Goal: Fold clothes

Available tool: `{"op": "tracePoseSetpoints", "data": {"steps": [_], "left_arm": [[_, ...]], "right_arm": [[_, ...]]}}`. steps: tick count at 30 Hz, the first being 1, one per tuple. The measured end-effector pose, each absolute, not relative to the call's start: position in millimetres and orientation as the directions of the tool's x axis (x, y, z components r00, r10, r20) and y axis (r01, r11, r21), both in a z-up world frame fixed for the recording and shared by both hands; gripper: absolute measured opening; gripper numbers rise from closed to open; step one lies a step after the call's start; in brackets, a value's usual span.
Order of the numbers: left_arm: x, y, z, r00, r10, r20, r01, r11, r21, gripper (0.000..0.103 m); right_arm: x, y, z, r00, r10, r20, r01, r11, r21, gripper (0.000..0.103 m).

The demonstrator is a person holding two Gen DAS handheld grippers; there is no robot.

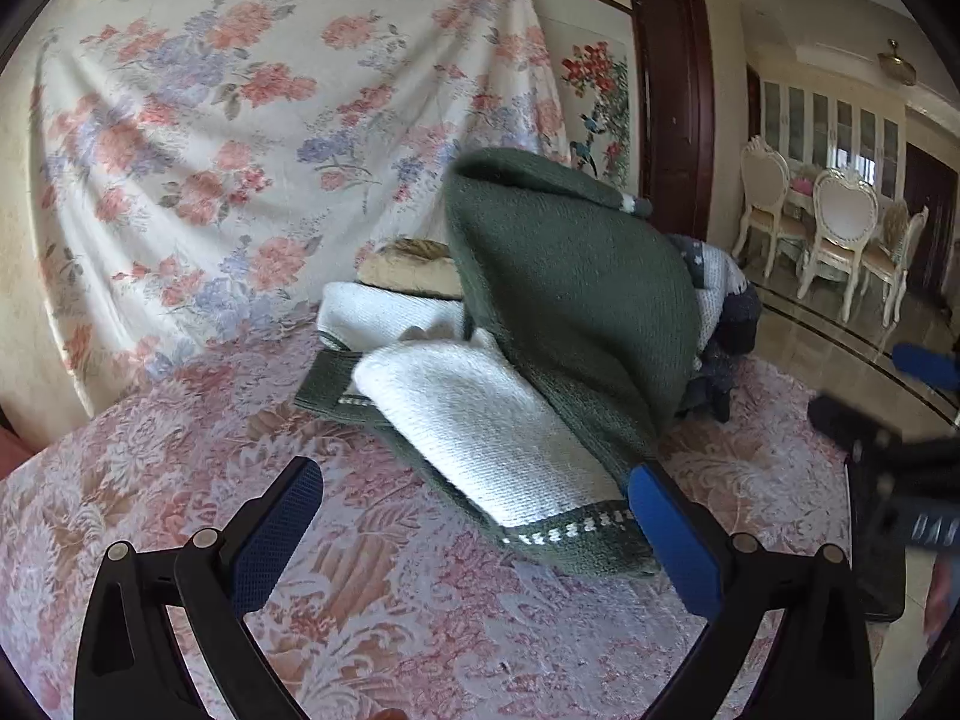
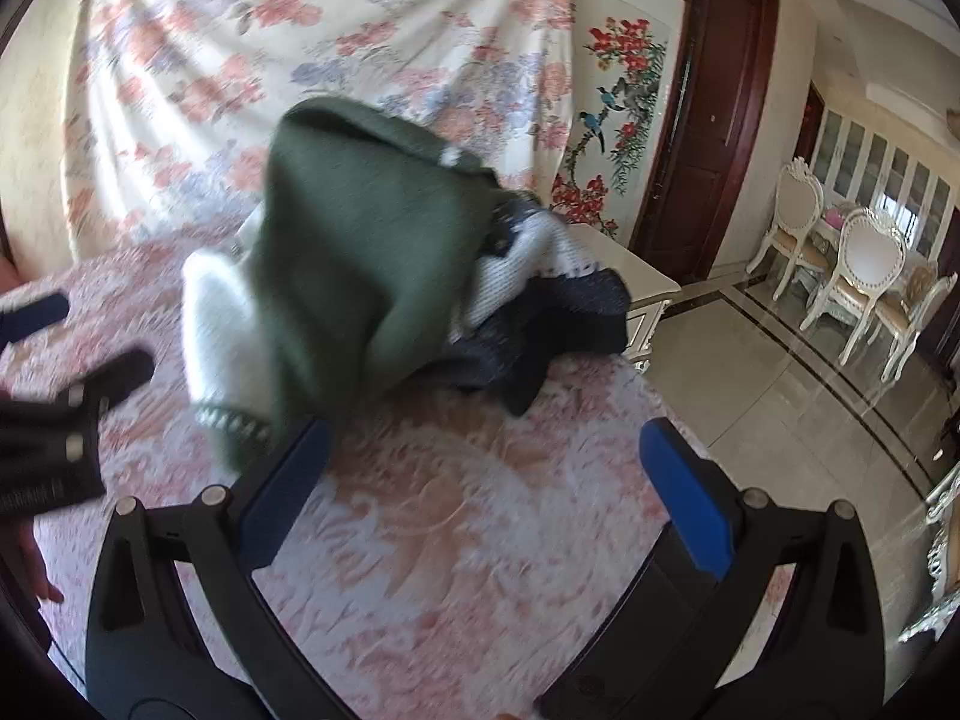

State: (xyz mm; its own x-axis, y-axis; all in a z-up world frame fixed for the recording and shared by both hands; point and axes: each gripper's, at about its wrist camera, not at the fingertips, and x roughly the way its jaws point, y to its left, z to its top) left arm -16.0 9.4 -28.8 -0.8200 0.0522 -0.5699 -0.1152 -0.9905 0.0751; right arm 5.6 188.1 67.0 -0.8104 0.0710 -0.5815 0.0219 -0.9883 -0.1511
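Note:
A green and white knit sweater (image 1: 540, 312) lies bunched in a heap on the floral-covered table (image 1: 180, 480). A white sleeve with a green patterned cuff (image 1: 564, 531) trails toward me. My left gripper (image 1: 474, 492) is open, its right finger beside the cuff. In the right wrist view the sweater (image 2: 360, 252) sits ahead and left. My right gripper (image 2: 486, 450) is open and empty over the cloth, its left finger by the cuff (image 2: 234, 420). A dark navy garment (image 2: 540, 324) lies under the sweater's right side.
A folded tan and white pile (image 1: 408, 276) sits behind the sweater. A floral sheet (image 1: 240, 90) hangs behind the table. A cream cabinet (image 2: 642, 288), tiled floor and white dining chairs (image 2: 852, 264) are to the right. The other gripper (image 2: 66, 420) shows at the left edge.

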Motion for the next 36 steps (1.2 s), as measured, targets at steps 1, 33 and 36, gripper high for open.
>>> {"op": "tracePoseSetpoints", "data": {"steps": [1,33,36], "left_arm": [[-18.6,10.6,-30.8,-0.82,0.058,-0.57,-0.12,-0.99,0.072,0.103],[-93.4,-15.0,-73.4,-0.715,0.228,-0.66,-0.06,-0.962,-0.267,0.095],[-97.5,-18.4,-91.6,-0.676,0.292,-0.677,-0.08,-0.942,-0.326,0.052]], "right_arm": [[2.7,189.3,66.8,-0.811,0.07,-0.581,0.022,-0.988,-0.151,0.103],[-48.0,229.4,52.5,-0.805,-0.006,-0.594,0.056,-0.996,-0.065,0.103],[-43.0,220.8,47.2,-0.795,-0.042,-0.605,0.097,-0.994,-0.059,0.103]]}}
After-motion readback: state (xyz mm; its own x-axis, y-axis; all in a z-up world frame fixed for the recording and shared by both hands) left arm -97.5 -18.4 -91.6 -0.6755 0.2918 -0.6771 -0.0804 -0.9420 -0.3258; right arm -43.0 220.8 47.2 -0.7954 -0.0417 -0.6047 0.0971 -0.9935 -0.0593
